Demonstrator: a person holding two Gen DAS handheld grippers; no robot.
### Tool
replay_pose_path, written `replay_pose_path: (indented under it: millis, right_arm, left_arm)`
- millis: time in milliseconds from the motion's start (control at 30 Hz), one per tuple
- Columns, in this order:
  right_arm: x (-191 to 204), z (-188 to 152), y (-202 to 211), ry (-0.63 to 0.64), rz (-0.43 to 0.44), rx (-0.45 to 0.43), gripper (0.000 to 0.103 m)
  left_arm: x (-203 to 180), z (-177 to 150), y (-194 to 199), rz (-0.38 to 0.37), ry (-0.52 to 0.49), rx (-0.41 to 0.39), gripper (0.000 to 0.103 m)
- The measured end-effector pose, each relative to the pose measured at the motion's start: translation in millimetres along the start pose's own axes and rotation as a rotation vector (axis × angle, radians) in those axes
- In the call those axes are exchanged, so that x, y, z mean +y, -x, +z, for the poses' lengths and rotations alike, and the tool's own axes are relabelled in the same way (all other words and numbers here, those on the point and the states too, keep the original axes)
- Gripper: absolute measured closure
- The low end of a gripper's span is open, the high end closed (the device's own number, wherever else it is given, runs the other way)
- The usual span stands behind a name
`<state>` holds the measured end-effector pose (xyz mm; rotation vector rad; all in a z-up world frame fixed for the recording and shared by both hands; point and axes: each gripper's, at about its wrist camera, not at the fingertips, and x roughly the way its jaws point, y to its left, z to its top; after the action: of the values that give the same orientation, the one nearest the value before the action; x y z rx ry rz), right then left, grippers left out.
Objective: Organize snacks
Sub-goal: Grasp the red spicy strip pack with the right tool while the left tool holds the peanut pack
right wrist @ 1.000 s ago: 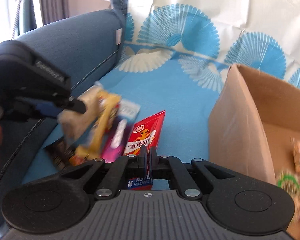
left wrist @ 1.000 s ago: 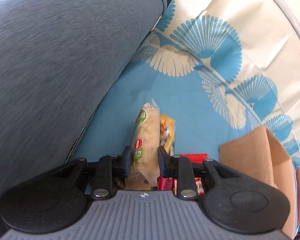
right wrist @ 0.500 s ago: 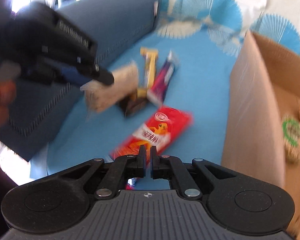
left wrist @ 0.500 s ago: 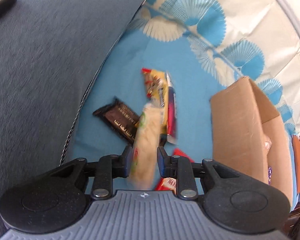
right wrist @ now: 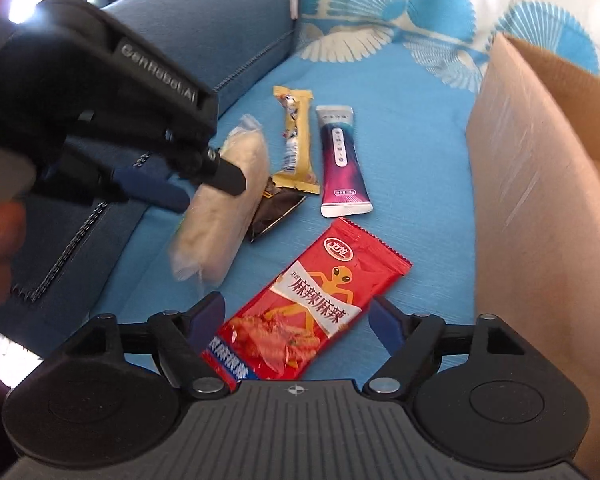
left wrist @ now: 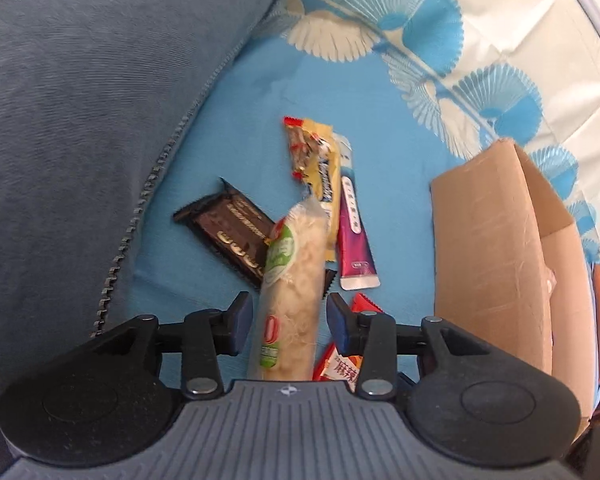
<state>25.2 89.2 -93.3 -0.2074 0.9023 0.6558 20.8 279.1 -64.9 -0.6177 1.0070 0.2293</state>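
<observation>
The left tool (left wrist: 289,322) is opening its jaws, and the long pale snack roll in clear wrap (left wrist: 294,292) sits between them; the pads no longer seem to press it, though blur makes that hard to tell. The right tool (right wrist: 298,318) is opening wide over the flat red snack packet (right wrist: 314,306), which lies loose on the blue patterned cloth (right wrist: 400,152). Near them lie a yellow candy bar (right wrist: 296,144), a dark brown chocolate bar (left wrist: 232,232) and a purple tube-shaped packet (right wrist: 342,164). The brown cardboard box (right wrist: 532,200) stands just right of the packets.
</observation>
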Motion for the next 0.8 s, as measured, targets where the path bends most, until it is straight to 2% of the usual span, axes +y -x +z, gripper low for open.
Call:
replay_pose_path:
  millis: [133,167,233,333,433,500,533,567,667,800]
  right_arm:
    - [3,2,-16,-0.002,-0.037,0.033,0.020]
    - [4,2,-18,0.004,-0.051,0.045,0.020]
    - [4,1,-19,0.019,-0.076,0.051,0.020]
    - [2,-1,-17,0.033,-0.090,0.056,0.022]
    - [-1,-3,-12,0.033,-0.066,0.056,0.037]
    - [-1,-5,-8,0.055,-0.062,0.053,0.048]
    - [-1,-5,-7,0.064,-0.058,0.054,0.049]
    - [-2,-6,-6,0.071,-0.056,0.056,0.050]
    - [-3,-8,-3,0.076,-0.059,0.063,0.051]
    - [-6,-8,-1,0.073,-0.057,0.074,0.051]
  left_arm:
    - [-5,1,-11,0.036,-0.046,0.029,0.059]
    - [-4,0,-13,0.050,-0.055,0.033,0.065]
    - [-4,0,-11,0.070,-0.069,0.018,0.073]
    - [-1,0,-4,0.095,-0.074,-0.018,0.073]
    - [3,0,1,-0.012,-0.037,-0.018,0.073]
    - [3,-2,0,-0.133,-0.014,0.020,0.073]
    - [3,-3,-2,-0.168,-0.004,0.046,0.072]
    - [2,-4,-3,-0.146,-0.007,0.047,0.070]
    - [3,-4,0,0.019,-0.036,0.005,0.064]
    - [3,-4,3,0.023,-0.032,-0.009,0.059]
